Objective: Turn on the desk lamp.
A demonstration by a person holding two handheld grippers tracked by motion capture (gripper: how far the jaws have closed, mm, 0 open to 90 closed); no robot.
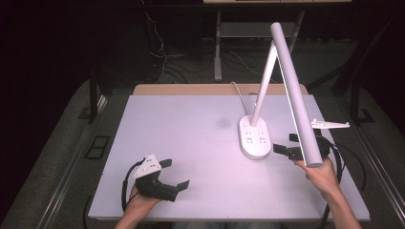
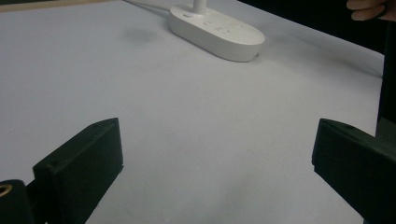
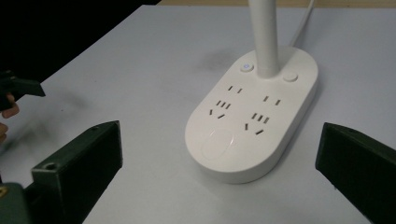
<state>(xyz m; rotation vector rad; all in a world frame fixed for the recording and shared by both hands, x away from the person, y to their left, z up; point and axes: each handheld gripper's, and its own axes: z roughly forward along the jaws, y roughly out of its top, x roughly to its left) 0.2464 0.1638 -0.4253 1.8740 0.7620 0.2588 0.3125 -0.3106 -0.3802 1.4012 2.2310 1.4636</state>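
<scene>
A white desk lamp stands at the table's right half, its oval base [image 1: 254, 137] carrying several sockets and its long tube head [image 1: 293, 90] slanting down toward the near right. My right gripper [image 1: 286, 144] is open just right of the base, jaws wide apart and empty. In the right gripper view the lamp base [image 3: 254, 116] lies between and ahead of the jaws, with its stem [image 3: 265, 37] rising and a lit round button [image 3: 246, 67]. My left gripper [image 1: 174, 174] is open at the near left, empty. The left gripper view has the base [image 2: 217, 32] far ahead.
The white table top [image 1: 191, 129] has a faint dark smudge [image 1: 222, 123] left of the lamp. A white cable [image 1: 239, 95] runs from the base off the far edge. A white bracket [image 1: 330, 125] sticks out at the right edge. Dark floor and cables surround the table.
</scene>
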